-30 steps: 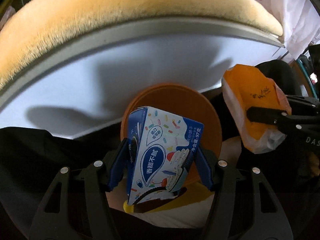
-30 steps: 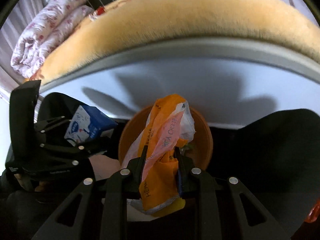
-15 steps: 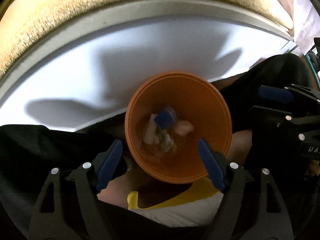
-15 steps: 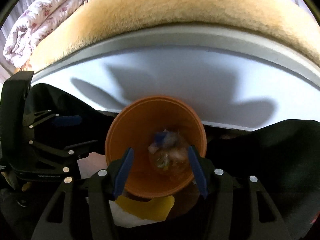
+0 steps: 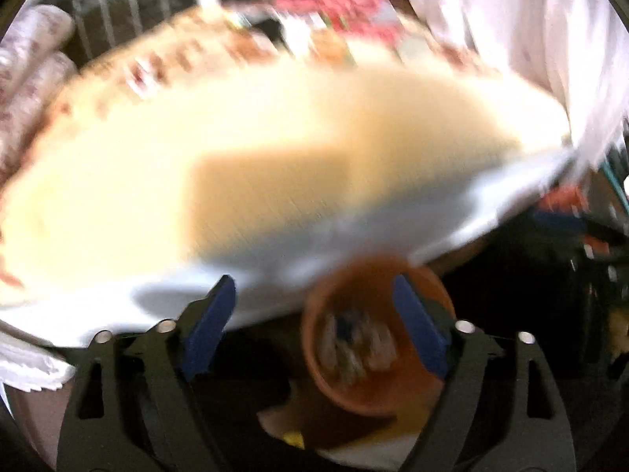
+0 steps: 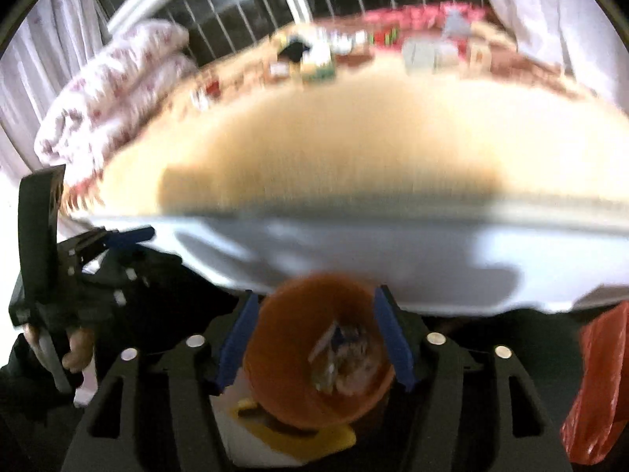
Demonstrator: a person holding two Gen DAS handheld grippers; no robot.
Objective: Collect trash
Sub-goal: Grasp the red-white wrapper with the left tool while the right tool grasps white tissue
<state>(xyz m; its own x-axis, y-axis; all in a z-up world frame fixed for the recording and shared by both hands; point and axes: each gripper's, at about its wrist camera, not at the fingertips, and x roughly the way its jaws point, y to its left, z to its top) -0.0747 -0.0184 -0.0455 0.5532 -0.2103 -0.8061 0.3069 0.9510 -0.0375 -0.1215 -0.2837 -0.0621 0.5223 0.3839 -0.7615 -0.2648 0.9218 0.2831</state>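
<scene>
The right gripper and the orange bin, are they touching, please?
Cannot tell. In the right wrist view the open right gripper frames the orange bin, but blur hides any gap.

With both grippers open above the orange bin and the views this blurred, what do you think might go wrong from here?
1. The left gripper and right gripper are close together over the orange bin; a fast swing might make them collide.
2. The bin sits near the bed edge, so a gripper could clip its rim and tip the trash out.
3. Litter on the far side of the tan blanket is too blurred to target reliably.
</scene>
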